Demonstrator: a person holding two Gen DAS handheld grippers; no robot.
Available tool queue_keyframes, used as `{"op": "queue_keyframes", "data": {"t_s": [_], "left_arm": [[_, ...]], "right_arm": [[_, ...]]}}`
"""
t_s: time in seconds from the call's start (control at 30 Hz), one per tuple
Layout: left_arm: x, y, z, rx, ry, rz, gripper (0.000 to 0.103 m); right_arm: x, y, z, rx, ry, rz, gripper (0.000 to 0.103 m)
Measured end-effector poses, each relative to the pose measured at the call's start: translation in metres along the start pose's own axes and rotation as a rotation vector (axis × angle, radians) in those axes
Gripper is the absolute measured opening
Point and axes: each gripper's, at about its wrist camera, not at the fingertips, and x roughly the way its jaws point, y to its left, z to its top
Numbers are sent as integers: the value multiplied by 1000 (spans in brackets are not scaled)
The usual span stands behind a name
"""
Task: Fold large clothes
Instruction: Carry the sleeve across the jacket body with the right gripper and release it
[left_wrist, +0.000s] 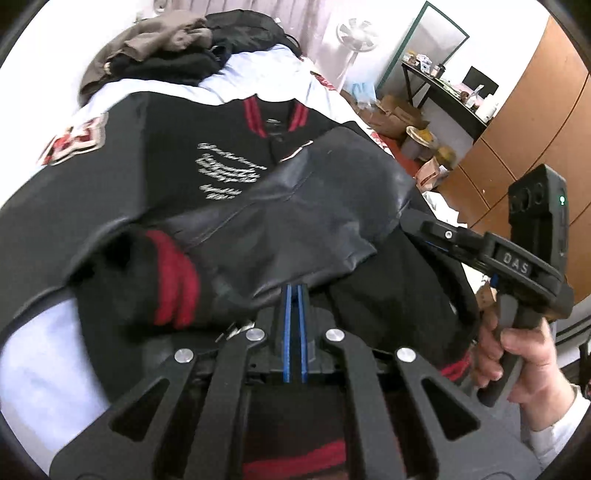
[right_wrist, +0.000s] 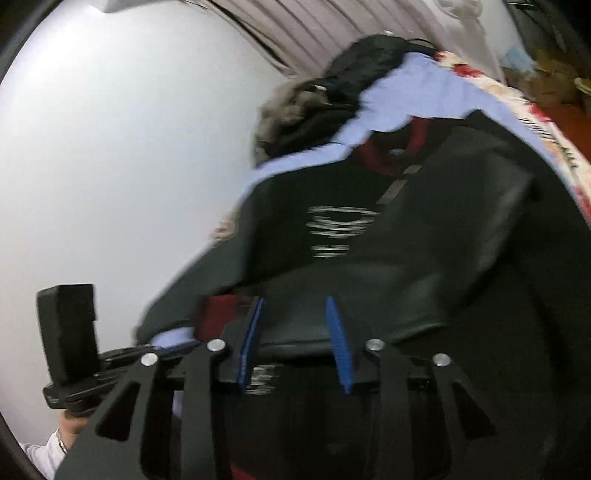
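Observation:
A black varsity jacket (left_wrist: 207, 155) with red-striped collar and cuffs lies face up on the bed, white script on its chest. Its leather sleeve (left_wrist: 295, 221) is folded across the front, and the red-banded cuff (left_wrist: 170, 280) rests at the left. My left gripper (left_wrist: 294, 295) is shut just before the sleeve's near edge, and I see nothing between its blue pads. My right gripper (right_wrist: 295, 332) is open, and the sleeve's (right_wrist: 369, 295) lower edge lies between its blue pads without being pressed. In the left wrist view the right gripper (left_wrist: 413, 221) reaches in at the jacket's right side, held by a hand (left_wrist: 517, 354).
A light blue sheet (left_wrist: 258, 74) covers the bed under the jacket. A heap of brown and black clothes (left_wrist: 166, 48) sits at the bed's far end. Right of the bed are a fan (left_wrist: 356, 37), a cluttered desk (left_wrist: 450, 92), boxes and wooden wardrobe doors (left_wrist: 535, 122).

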Motion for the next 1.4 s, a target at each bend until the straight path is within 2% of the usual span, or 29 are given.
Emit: {"op": "queue_keyframes", "data": {"t_s": [0.07,0.13,0.2,0.23,0.33,0.4,0.53,0.6,0.67,0.73,0.8,0.93,1.03,1.13,1.3,1.4], "left_arm": [[24,-5,4,17,3,20,3],[50,-4,2,18,11,50,3],[67,0,-2,32,21,87,3],[77,4,-4,46,29,106,3],[87,14,-3,68,36,99,3],[94,16,5,84,36,114,3],[111,20,12,80,52,137,3],[114,26,9,52,58,125,3],[115,34,7,2,64,98,3],[115,40,6,-33,70,70,3],[115,40,6,-38,75,70,3],[114,30,6,1,78,118,3],[115,35,8,-24,86,103,3],[116,38,9,-32,90,90,3],[118,37,10,-24,93,97,3],[118,39,10,-31,93,89,3]], "right_arm": [[7,-21,17,-20,-1,-122,27],[19,-48,35,-25,8,-293,14],[36,-85,47,51,48,-355,5],[45,-105,52,96,75,-364,0],[83,-141,59,111,178,-364,0],[100,-148,57,93,225,-383,0],[120,-154,61,134,251,-387,0],[114,-140,67,148,228,-385,0],[93,-119,75,168,133,-278,0],[79,-84,93,97,40,-238,0],[84,-74,112,54,-5,-276,0],[123,-121,141,137,34,-412,0],[148,-161,134,225,77,-472,0],[171,-180,120,240,104,-520,0],[179,-168,122,184,151,-600,0],[157,-145,119,140,108,-619,1]]}}
